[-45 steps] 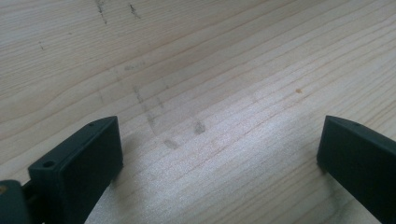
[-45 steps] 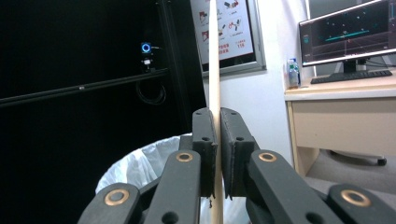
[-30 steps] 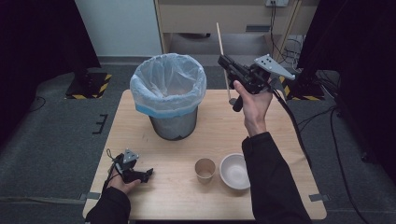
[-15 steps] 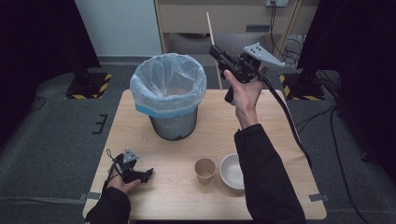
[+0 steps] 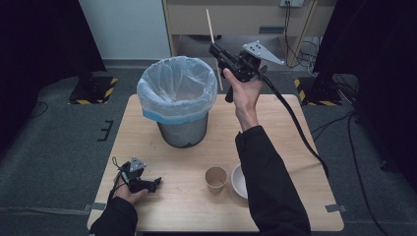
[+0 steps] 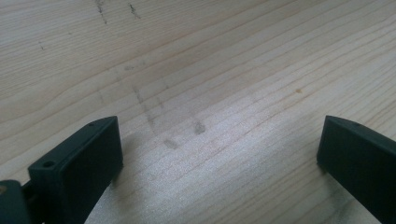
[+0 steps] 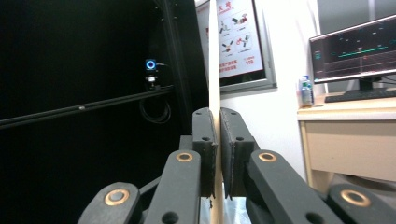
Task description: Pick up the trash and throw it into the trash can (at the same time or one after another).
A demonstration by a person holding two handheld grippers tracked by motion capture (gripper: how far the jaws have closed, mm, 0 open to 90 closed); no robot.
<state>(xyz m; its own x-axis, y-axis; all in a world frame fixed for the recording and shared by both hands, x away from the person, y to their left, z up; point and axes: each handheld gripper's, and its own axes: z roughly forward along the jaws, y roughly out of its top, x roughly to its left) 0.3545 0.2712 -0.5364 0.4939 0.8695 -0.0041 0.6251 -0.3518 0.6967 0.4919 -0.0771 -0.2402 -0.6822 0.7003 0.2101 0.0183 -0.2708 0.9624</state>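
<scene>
Up at one o'clock, beyond the far edge of the pale wooden bench (image 5: 295,147), the right gripper (image 5: 217,52) is holding a thin, light wooden stick (image 5: 211,29) high in the air. Its fingers (image 7: 205,140) are pressed together on the stick, pinching it so that it is standing nearly upright, with its tip rising well above the hand. Over the last second that hand has been climbing and drifting towards eleven o'clock, away from the bench and closer to the grey round bin lined with a translucent blue-white plastic bag (image 5: 178,96). By my reading, the stick is being carried over for a drop into the bin, and that move is well under way but not finished: the stick is hanging just beside the bin's rim at its two o'clock side, not yet over the open mouth.

Down at seven o'clock, the left gripper (image 5: 156,182) is lying low on the bench, its fingers (image 6: 79,163) spread wide with nothing but bare wood grain between them. It has not budged in the meantime.

At five o'clock, a small brown paper cup (image 5: 216,178) and a white round bowl (image 5: 238,181) are sitting just beside each other, well apart from the bin. Nothing is standing between the stick and the bag's opening; the bag's puffed-up rim is the one thing the lower end might catch on.
</scene>
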